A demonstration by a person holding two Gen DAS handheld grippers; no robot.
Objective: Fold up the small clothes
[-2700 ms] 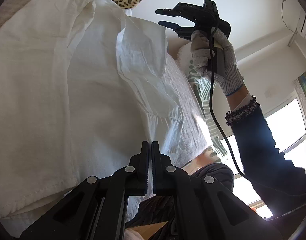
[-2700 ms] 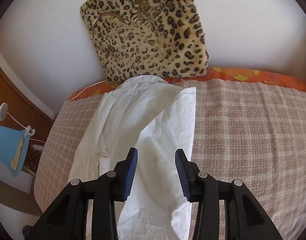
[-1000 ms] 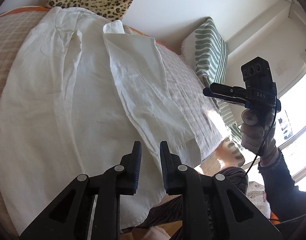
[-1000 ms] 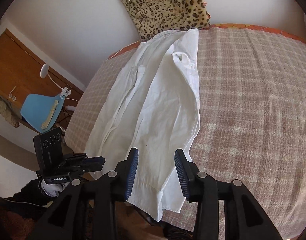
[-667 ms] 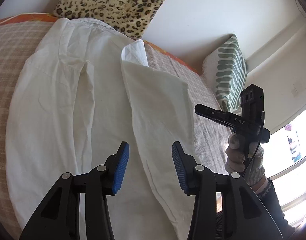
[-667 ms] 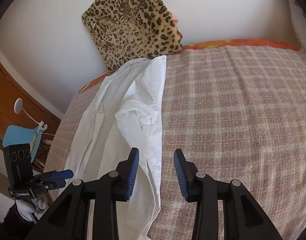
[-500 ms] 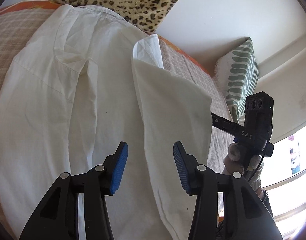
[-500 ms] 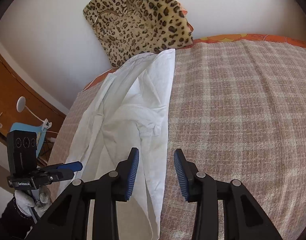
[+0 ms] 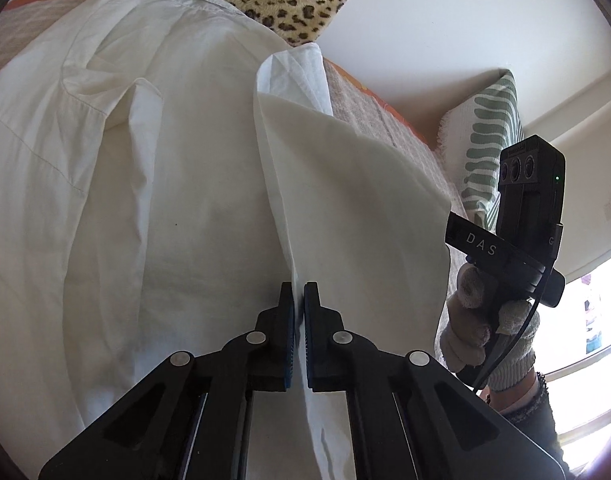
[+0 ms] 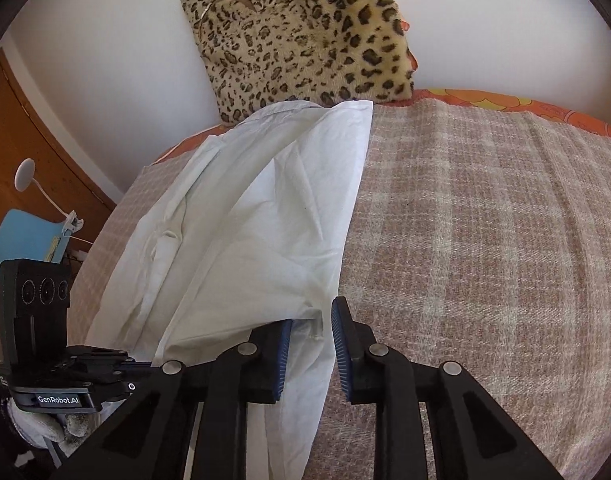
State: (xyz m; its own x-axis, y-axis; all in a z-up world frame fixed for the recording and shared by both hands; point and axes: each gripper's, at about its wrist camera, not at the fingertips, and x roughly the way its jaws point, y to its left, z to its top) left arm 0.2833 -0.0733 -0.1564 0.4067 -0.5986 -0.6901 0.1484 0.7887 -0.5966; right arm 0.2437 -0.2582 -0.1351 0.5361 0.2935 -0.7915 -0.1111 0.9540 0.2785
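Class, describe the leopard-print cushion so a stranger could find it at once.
Start at the bed with the checked blanket. At its far end, above the white shirt's collar, the leopard-print cushion leans against the wall. Only it is spotted and furry.

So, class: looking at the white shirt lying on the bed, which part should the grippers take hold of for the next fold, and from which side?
Take the white shirt by its near hem, coming from the foot of the bed. The hem is a free edge facing the grippers. The left gripper is already shut on the folded panel's edge; the right gripper is closing around the hem corner.
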